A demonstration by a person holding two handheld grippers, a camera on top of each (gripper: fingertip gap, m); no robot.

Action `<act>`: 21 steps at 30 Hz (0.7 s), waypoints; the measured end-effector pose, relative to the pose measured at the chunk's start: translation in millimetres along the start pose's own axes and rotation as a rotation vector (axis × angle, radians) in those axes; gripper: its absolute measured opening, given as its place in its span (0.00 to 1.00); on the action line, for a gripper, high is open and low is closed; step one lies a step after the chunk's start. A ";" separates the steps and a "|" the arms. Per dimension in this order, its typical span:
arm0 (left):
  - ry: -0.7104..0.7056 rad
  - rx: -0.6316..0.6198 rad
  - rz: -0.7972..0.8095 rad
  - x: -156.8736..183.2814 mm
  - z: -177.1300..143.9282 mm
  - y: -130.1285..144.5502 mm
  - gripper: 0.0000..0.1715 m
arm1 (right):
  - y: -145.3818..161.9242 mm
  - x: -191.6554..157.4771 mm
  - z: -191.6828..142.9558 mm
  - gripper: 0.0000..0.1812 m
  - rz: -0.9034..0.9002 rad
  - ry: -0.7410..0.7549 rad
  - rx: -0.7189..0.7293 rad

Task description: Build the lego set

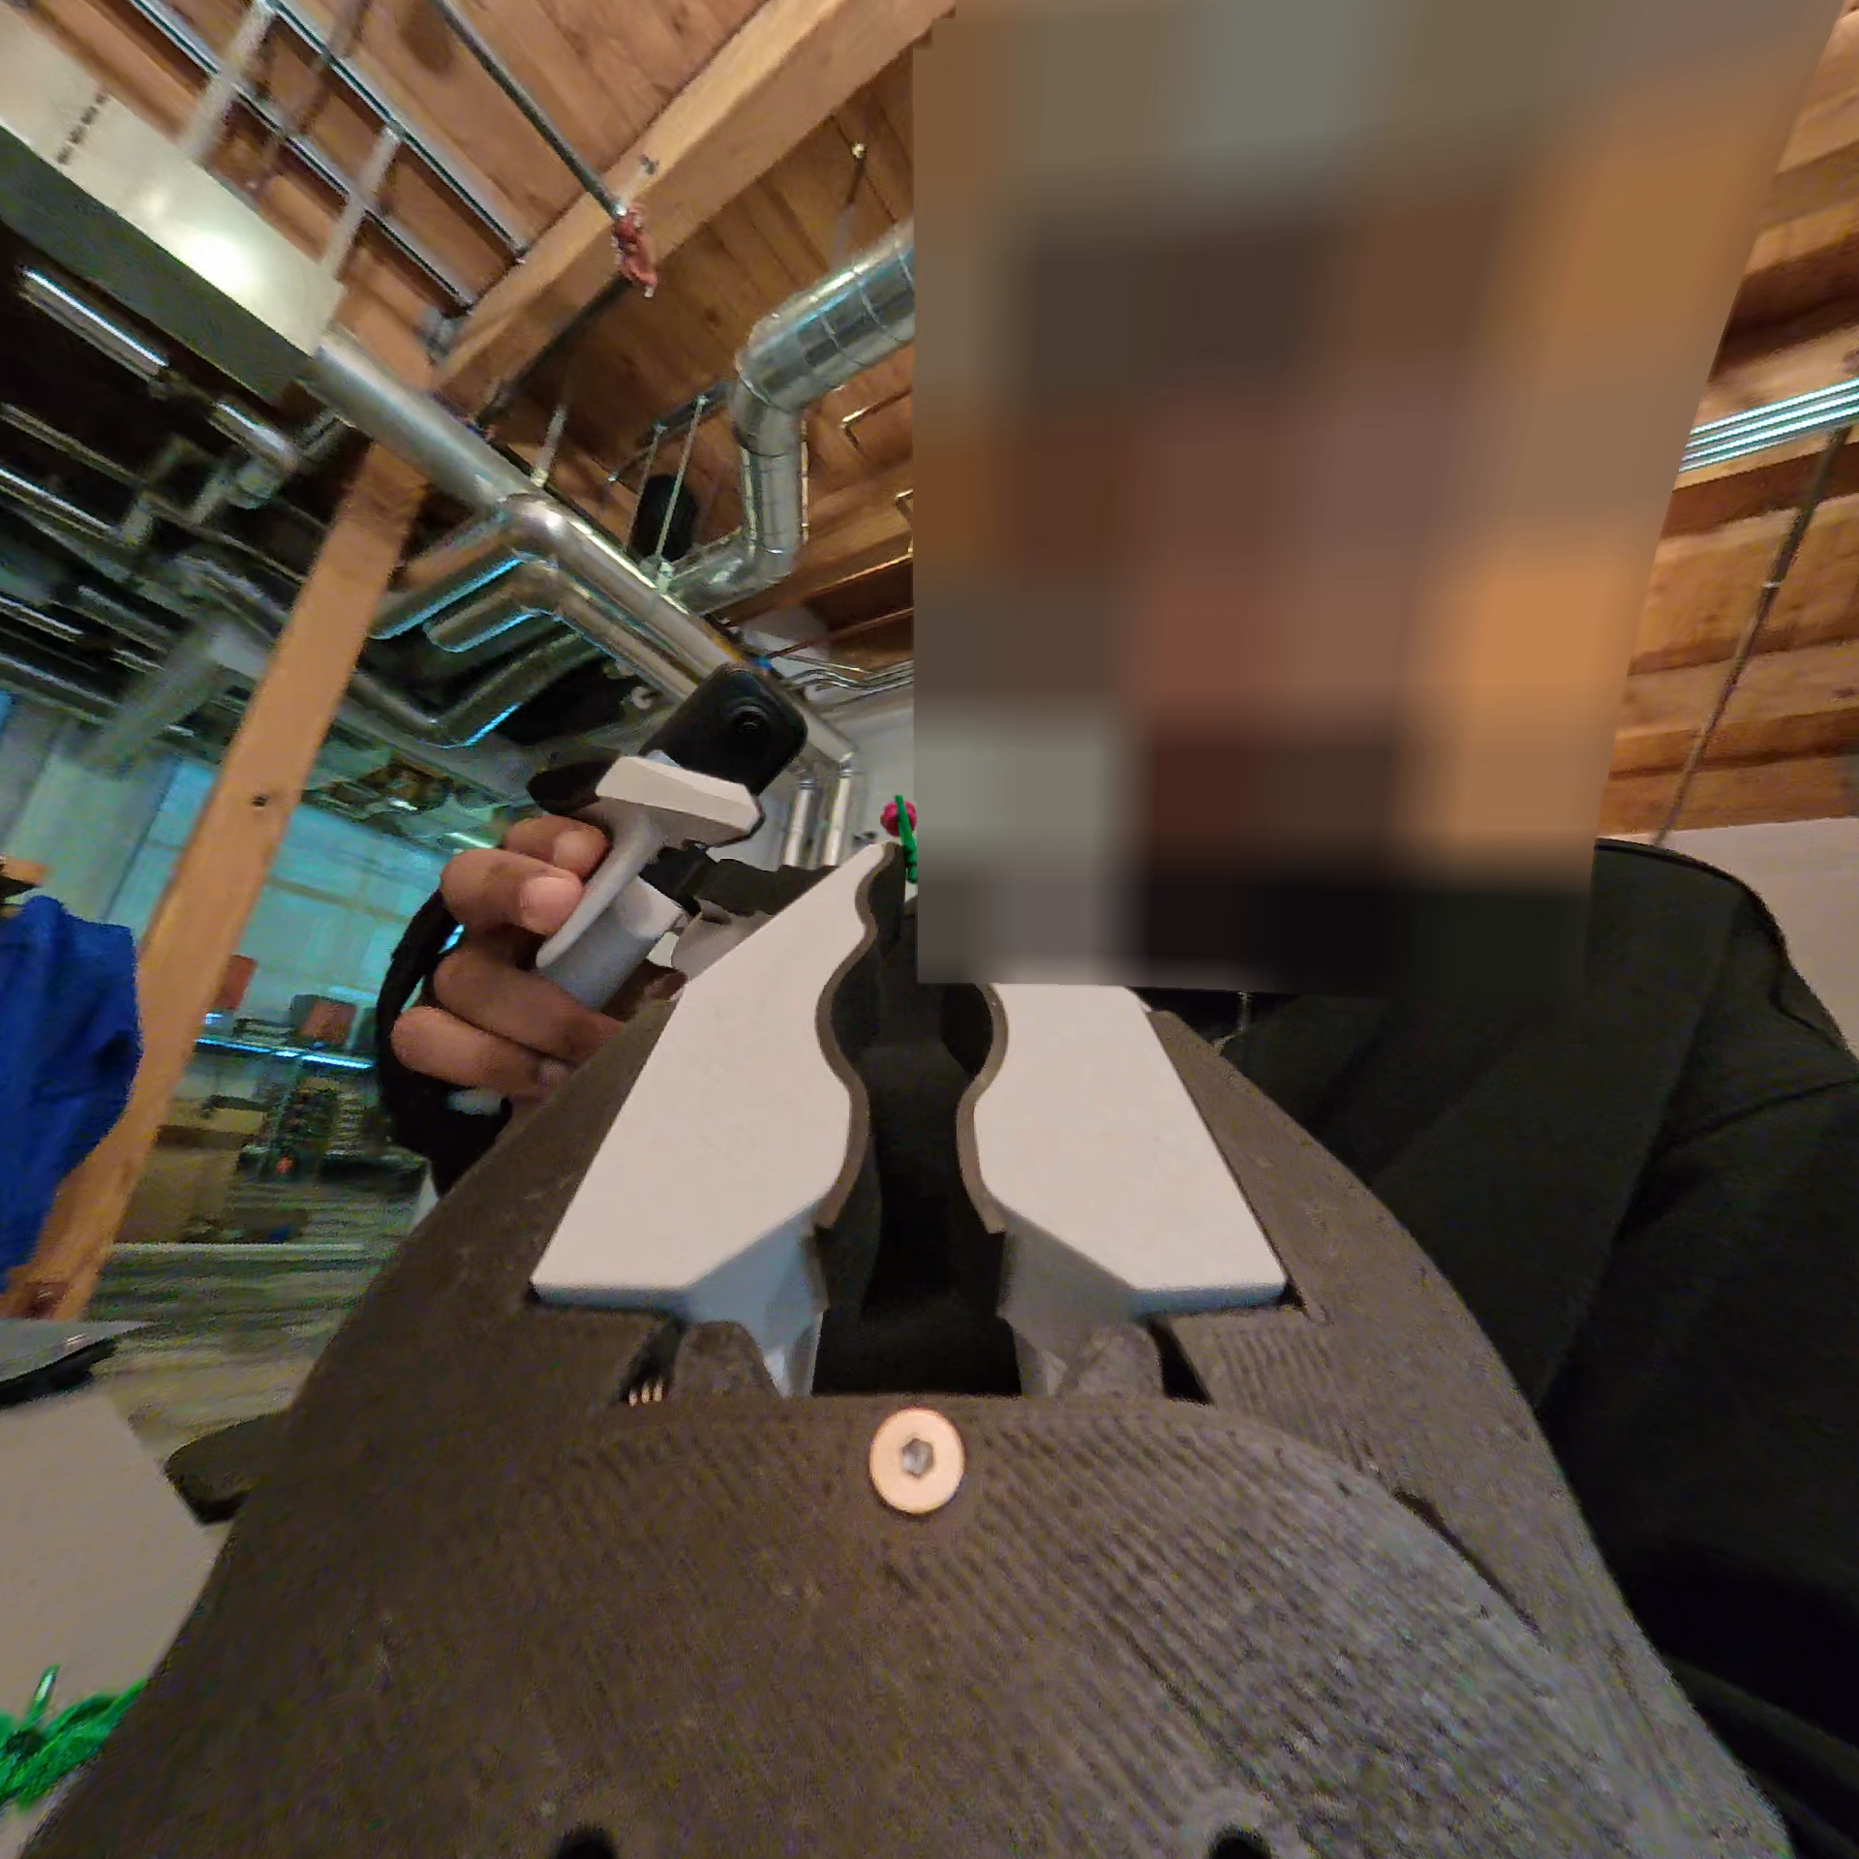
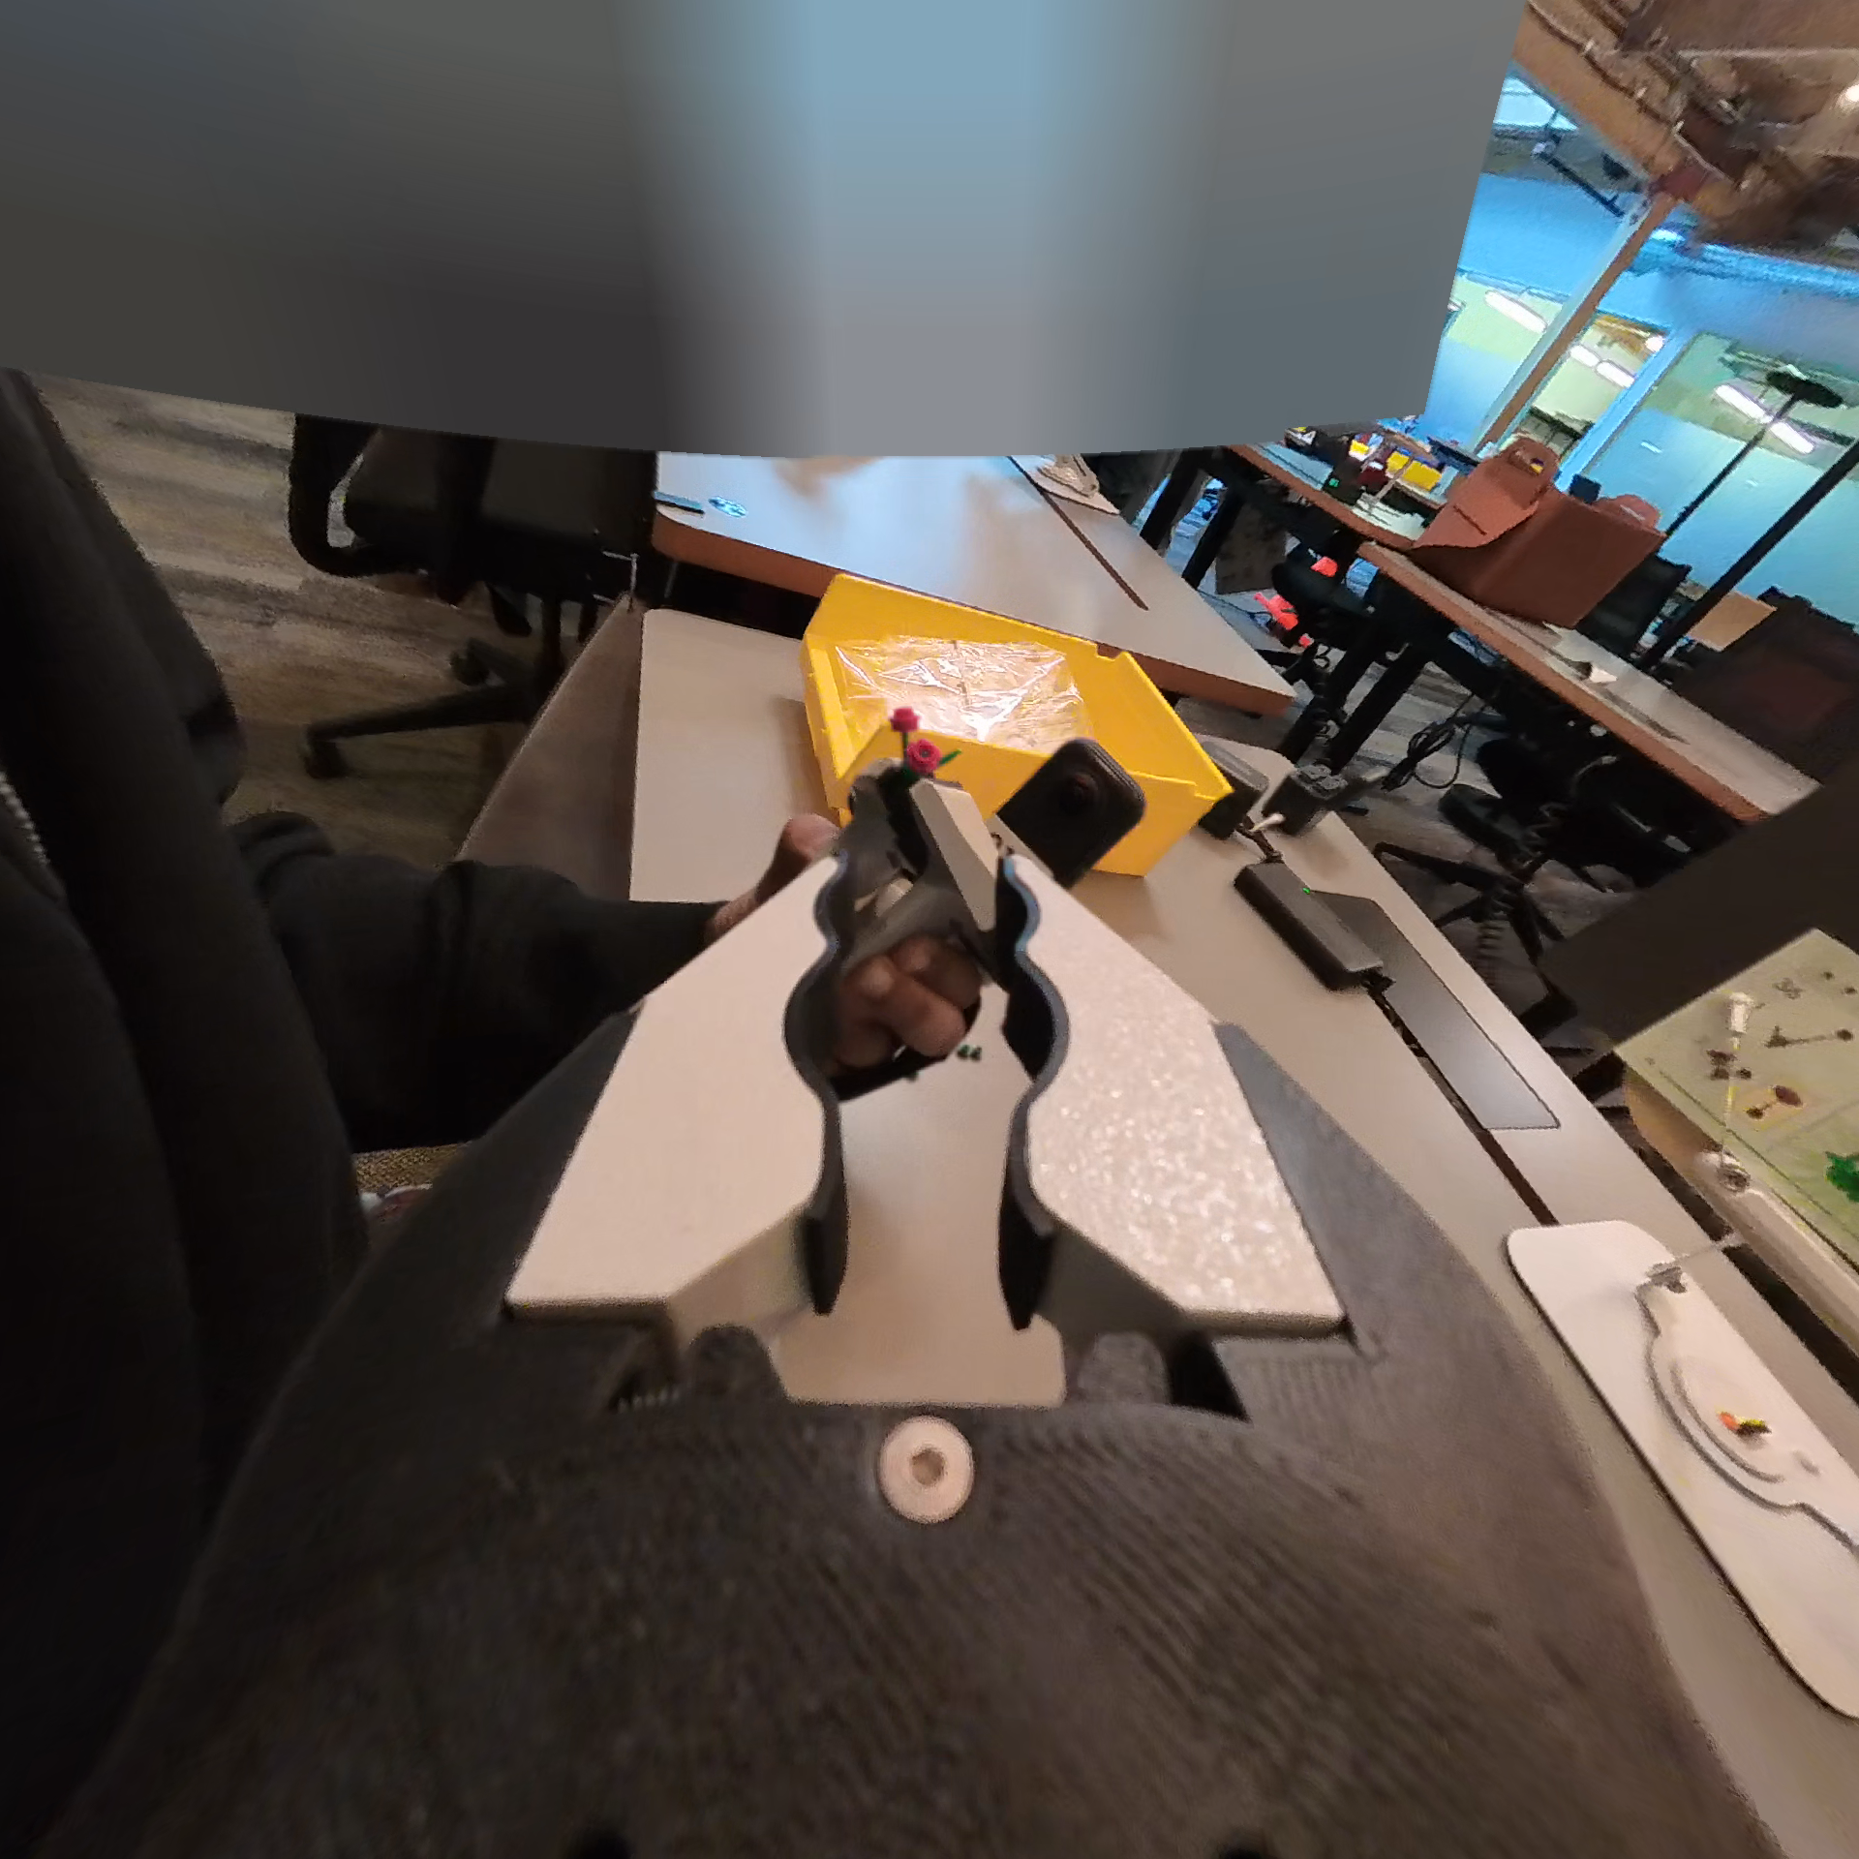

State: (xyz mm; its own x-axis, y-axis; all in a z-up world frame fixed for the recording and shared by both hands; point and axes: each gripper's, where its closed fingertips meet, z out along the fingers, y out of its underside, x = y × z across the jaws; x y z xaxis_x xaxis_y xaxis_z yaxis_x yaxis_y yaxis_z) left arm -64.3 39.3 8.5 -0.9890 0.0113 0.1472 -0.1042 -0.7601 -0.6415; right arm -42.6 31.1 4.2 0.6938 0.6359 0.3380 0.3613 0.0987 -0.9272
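Observation:
My left gripper (image 1: pixel 908 873) points up toward the person and is shut on a small green lego stem with pink flowers (image 1: pixel 898 820); its right fingertip is hidden by a blurred patch. In the right wrist view the left gripper (image 2: pixel 898 792) is held up above the table with the flower stem (image 2: pixel 917 752) sticking out of its tips. My right gripper (image 2: pixel 920 895) is open and empty, just behind and below the left one, aimed at it. It also shows in the left wrist view (image 1: pixel 654 865), held by a hand.
A yellow bin (image 2: pixel 1167 775) holding a clear plastic bag stands on the grey table (image 2: pixel 704 765) beyond the grippers. A printed sheet (image 2: pixel 1770 1066) and a white tray (image 2: pixel 1610 1308) with small pieces lie at the right. Loose green pieces (image 1: pixel 50 1740) lie at lower left.

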 end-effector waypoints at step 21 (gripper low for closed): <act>0.061 -0.045 -0.122 -7.8 8.1 19.3 0.00 | -3.7 -13.6 1.4 0.07 -0.047 -0.016 0.021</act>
State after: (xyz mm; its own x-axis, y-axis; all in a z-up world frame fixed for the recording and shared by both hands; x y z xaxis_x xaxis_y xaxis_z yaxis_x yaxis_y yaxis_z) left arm -57.7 19.3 1.1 -0.9732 0.1420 0.1808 -0.2269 -0.7205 -0.6553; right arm -54.2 23.2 2.8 0.6660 0.6427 0.3786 0.3798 0.1447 -0.9137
